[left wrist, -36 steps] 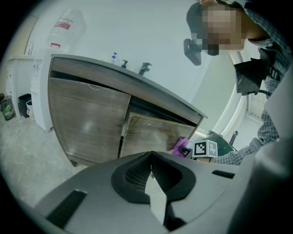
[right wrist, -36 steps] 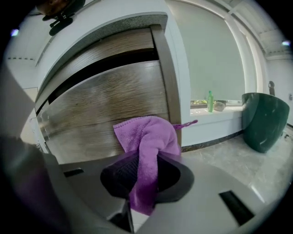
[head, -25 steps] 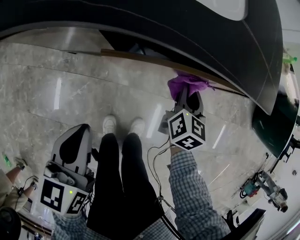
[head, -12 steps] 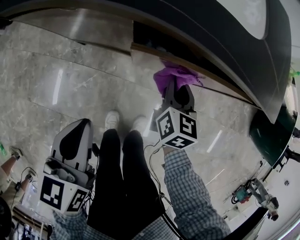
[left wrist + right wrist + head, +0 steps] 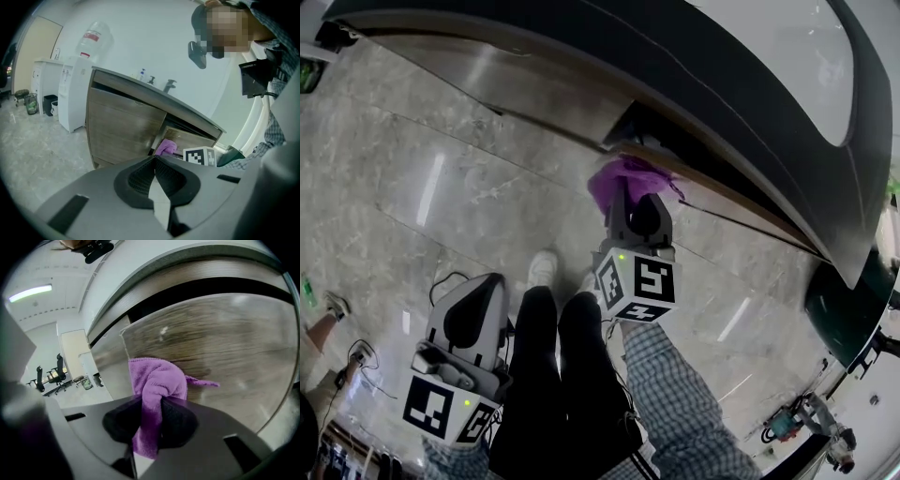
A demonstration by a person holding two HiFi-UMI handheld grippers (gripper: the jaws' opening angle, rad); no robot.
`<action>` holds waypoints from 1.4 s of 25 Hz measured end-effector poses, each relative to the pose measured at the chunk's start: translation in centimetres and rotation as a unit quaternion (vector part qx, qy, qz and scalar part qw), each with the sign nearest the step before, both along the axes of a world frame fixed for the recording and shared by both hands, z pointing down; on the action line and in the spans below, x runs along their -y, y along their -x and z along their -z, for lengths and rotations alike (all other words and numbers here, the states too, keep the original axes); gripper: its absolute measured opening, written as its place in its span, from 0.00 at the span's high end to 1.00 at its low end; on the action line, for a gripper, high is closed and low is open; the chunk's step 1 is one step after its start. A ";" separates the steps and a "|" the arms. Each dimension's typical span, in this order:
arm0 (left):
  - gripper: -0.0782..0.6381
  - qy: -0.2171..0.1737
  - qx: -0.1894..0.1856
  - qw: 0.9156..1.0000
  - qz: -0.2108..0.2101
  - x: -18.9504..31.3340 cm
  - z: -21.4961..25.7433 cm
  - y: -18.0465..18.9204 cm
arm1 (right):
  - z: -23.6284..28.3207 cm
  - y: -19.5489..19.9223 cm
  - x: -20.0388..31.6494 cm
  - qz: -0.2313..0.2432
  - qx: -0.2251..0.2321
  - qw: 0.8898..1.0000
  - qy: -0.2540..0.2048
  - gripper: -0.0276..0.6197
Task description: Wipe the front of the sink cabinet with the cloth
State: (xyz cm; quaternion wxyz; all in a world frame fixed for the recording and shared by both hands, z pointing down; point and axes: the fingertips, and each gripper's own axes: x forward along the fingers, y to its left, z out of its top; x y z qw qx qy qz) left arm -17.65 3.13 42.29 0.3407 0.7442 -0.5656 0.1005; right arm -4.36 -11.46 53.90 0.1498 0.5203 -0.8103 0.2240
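Head view, right gripper: the right gripper [image 5: 628,195] is pinching a purple microfibre cloth [image 5: 619,175]. The cloth sits right up against the wood-grain front of the sink cabinet [image 5: 534,89], under the dark bench [image 5: 722,84].
Head view, left gripper: the left gripper [image 5: 485,286] hangs low beside the person's black trousers [image 5: 567,375], well apart from the cabinet.
Head view, markings: black-and-white square markers on both cubes, no words to read.
Head view, floor: a glossy grey marble floor [image 5: 441,216] with light streaks across it, and white shoes [image 5: 542,267] planted near the cabinet.
Left gripper view, jaws: pressed together, nothing between them.
Left gripper view, room: the cabinet shows from the side, with the cloth at a panel that stands out from the rest. There's a chrome tap [image 5: 169,85] up on the bench. A white water dispenser [image 5: 77,98] stands beside the cabinet, its clear bottle [image 5: 93,40] wearing a red label too small to read. White wall behind.
Right gripper view, jaws: clamped on a fold of the cloth, the bunched rest up against the wood-grain panel near its left edge.
Right gripper view, room: a black office chair [image 5: 58,373] far back, and a ceiling strip light [image 5: 30,293] switched on.
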 end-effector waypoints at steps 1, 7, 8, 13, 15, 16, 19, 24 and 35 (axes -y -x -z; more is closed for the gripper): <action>0.88 0.000 0.000 1.000 0.002 -0.1 0.0 0.2 | -0.1 1.0 -0.2 0.014 0.000 1.000 -0.001 0.84; 0.88 0.003 0.000 1.000 0.008 -0.6 0.0 0.4 | -1.6 7.1 -2.6 0.108 -0.004 0.994 0.012 0.84; 0.88 0.002 0.000 1.000 0.008 -0.6 0.1 0.4 | -1.8 7.7 -3.1 0.124 -0.007 0.992 0.012 0.84; 0.88 0.003 0.004 1.000 0.015 -0.6 0.0 0.4 | -3.4 7.6 -3.7 0.167 -0.041 0.985 0.010 0.84; 0.88 0.005 0.004 1.000 0.015 -0.6 -0.3 0.4 | -4.1 6.7 -3.4 0.163 -0.051 0.985 0.011 0.84; 0.88 0.005 0.004 1.000 0.012 -0.6 -0.4 0.2 | -4.4 6.2 -3.2 0.160 -0.056 0.985 0.012 0.84; 0.88 0.009 0.005 1.000 0.002 -0.6 -1.0 -0.5 | -5.3 4.5 -2.6 0.148 -0.063 0.987 0.010 0.84; 0.88 0.012 0.001 1.000 -0.010 -0.5 -1.5 -2.0 | -5.9 0.5 -1.5 0.115 -0.080 0.990 0.005 0.84; 0.88 0.016 0.000 0.998 -0.062 1.3 -1.3 -7.7 | -5.8 -10.7 0.0 0.036 -0.114 0.993 0.008 0.84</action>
